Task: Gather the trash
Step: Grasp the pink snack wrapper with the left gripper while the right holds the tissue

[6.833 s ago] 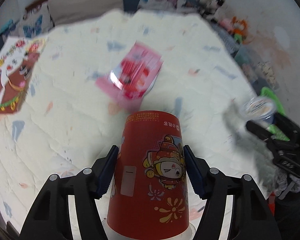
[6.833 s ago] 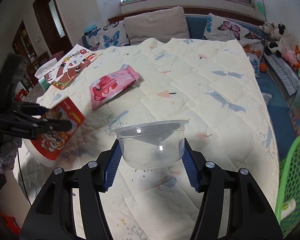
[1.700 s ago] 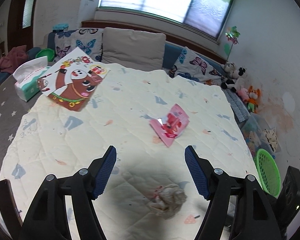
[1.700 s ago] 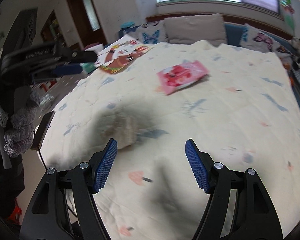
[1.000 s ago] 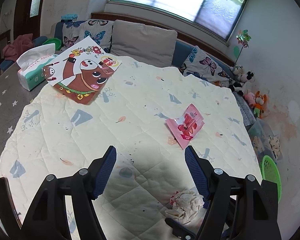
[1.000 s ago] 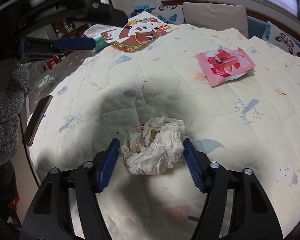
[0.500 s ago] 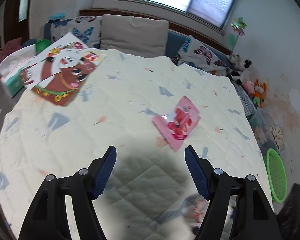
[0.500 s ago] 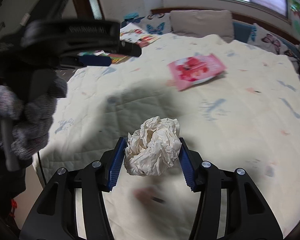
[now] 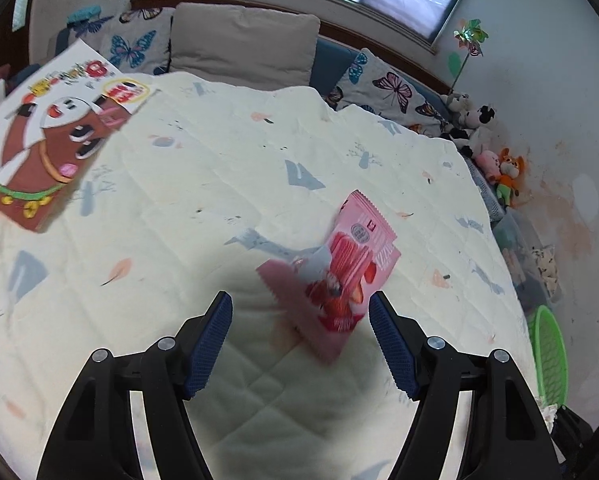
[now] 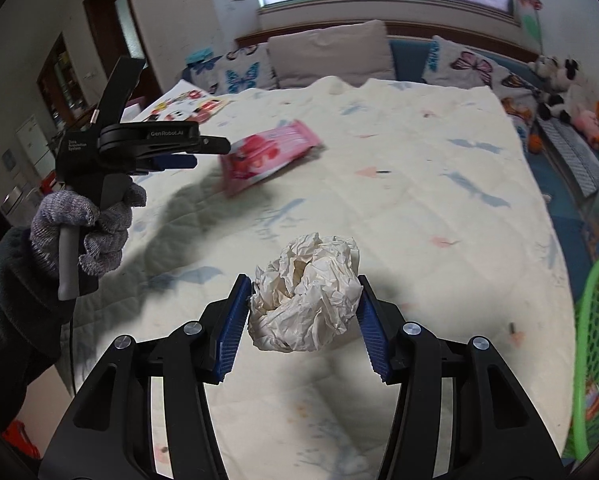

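A cream quilt (image 9: 187, 184) covers the table, a green mesh basket (image 10: 597, 344) off its right edge. Left gripper (image 9: 300, 334) spread wide above the pink snack wrapper (image 9: 335, 272) mid-quilt; right gripper (image 10: 303, 312) clamps the crumpled paper ball (image 10: 305, 312), lifted near the front edge.

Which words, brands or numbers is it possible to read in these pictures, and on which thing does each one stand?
"GenRobot.AI": on the left gripper, along its upper arm, in the right wrist view.
Small white print on that gripper's body: too small to read.
Pink wrapper: it carries a round logo and lettering, too blurred to read.
Cartoon box: coloured characters, too blurred to read.
Crumpled paper in the right gripper: no text.
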